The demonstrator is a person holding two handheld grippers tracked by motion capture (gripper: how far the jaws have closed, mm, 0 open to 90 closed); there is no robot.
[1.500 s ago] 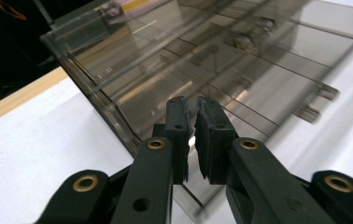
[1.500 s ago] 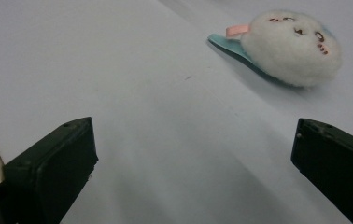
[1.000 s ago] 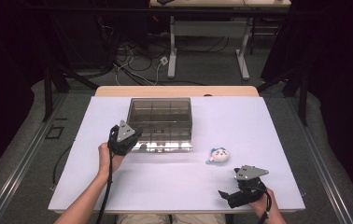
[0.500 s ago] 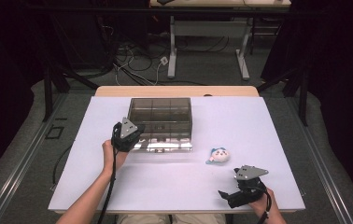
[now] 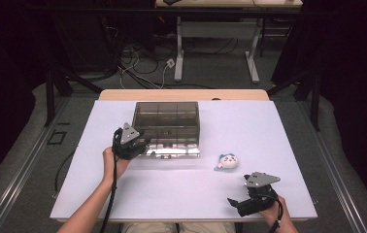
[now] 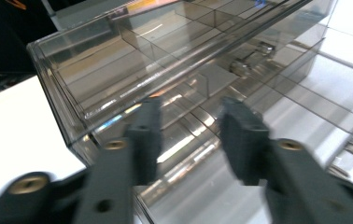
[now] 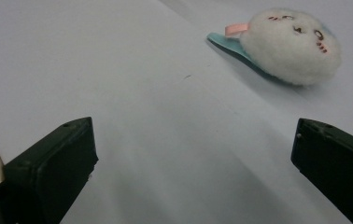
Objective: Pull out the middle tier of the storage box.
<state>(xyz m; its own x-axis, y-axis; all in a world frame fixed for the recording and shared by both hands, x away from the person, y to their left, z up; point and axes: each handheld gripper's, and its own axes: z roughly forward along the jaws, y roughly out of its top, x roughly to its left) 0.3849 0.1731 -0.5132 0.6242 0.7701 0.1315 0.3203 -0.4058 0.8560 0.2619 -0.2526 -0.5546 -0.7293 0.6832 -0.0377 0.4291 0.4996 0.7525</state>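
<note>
Since the earlier frames, left tongs [image 6: 191, 135] have just been opening beside the clear organiser box [image 5: 168, 127], their jaws now partly spread with nothing pinched between them. No writing or label can be read on the box, which sits at the bench's [image 5: 181, 194] middle toward 12 o'clock, its drawer pulled out toward 6. Right tongs [image 5: 242, 205] rest at 5 o'clock, jaws wide apart, holding nothing. A white plush face toy [image 5: 227, 161] lies between, near the box's 4 o'clock corner.
</note>
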